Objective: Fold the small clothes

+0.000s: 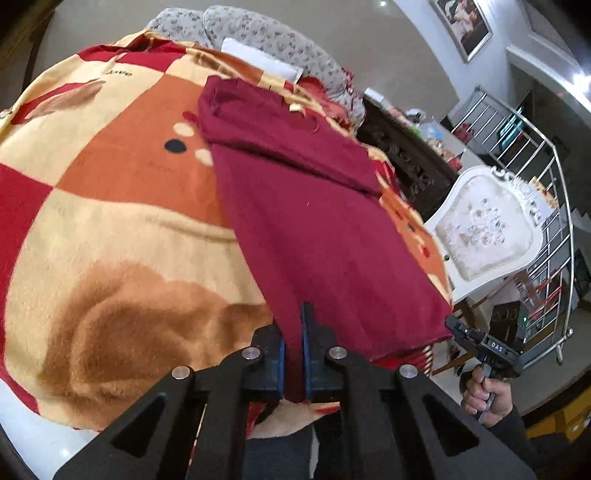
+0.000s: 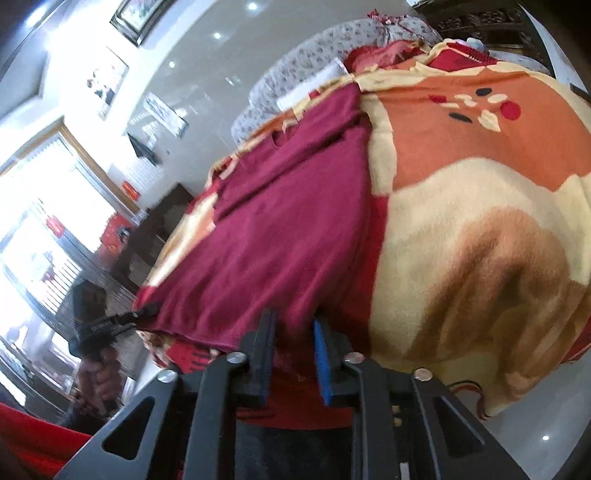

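Observation:
A dark red knit garment (image 1: 314, 206) lies lengthwise on a patterned blanket (image 1: 122, 229), sleeves folded in at the far end. My left gripper (image 1: 294, 314) is shut on the garment's near hem corner, cloth pinched between the blue pads. In the right wrist view the garment (image 2: 280, 229) runs away from me, and my right gripper (image 2: 293, 325) has its jaws a little apart around the other near hem corner; whether they pinch the cloth I cannot tell. Each gripper shows in the other's view: the right one (image 1: 452, 326) at the hem's right corner, the left one (image 2: 144, 314) at its left.
The blanket (image 2: 480, 221) covers a table with a floral cushion (image 1: 266, 33) at the far end. A white chair (image 1: 487, 229) and a metal railing (image 1: 546, 177) stand to the right. Dark wooden furniture (image 2: 147, 236) stands to the left in the right wrist view.

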`<state>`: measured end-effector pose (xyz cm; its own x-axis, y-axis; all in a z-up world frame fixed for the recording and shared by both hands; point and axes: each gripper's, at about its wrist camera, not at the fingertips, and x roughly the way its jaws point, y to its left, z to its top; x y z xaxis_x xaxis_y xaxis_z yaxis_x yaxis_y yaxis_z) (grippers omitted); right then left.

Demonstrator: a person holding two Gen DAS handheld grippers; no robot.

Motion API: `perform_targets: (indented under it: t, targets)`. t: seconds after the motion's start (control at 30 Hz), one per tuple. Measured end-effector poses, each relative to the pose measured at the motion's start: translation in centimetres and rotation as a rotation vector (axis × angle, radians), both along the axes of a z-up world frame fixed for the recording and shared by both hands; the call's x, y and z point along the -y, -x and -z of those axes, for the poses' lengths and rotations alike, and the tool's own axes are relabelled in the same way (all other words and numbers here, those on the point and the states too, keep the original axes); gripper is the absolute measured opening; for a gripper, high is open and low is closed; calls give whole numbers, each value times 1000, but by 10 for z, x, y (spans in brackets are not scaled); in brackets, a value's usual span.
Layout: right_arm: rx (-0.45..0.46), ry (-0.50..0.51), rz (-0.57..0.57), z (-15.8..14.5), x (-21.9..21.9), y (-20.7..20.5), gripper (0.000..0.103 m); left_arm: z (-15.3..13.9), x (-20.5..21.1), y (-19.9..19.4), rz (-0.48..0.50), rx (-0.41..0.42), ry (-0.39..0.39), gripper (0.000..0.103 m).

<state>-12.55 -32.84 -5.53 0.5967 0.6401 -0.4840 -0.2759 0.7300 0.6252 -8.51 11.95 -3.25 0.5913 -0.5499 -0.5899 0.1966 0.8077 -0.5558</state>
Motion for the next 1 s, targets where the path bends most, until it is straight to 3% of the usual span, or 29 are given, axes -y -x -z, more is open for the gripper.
perform_targets:
  t: [0.3,0.43,0.57,0.77,1.0]
  targets:
    - [144,-66,-1,-49,7,1,9,-34,-16,-10,-85,98,130,6]
    - [214,-35,8,-81,2,-35,9,-60,-21,-43,-155,154,129,6]
    - [271,0,46,-108,-7,-82,8,-73,-24,-94,-237,128,156,6]
    - [275,95,117,-130,-24,-175,8,-96,-13,-184,-286,170,49,6]
    - [181,180,173,-129,-36,-290,8,-79,-13,-293,-340,86,-54,6]
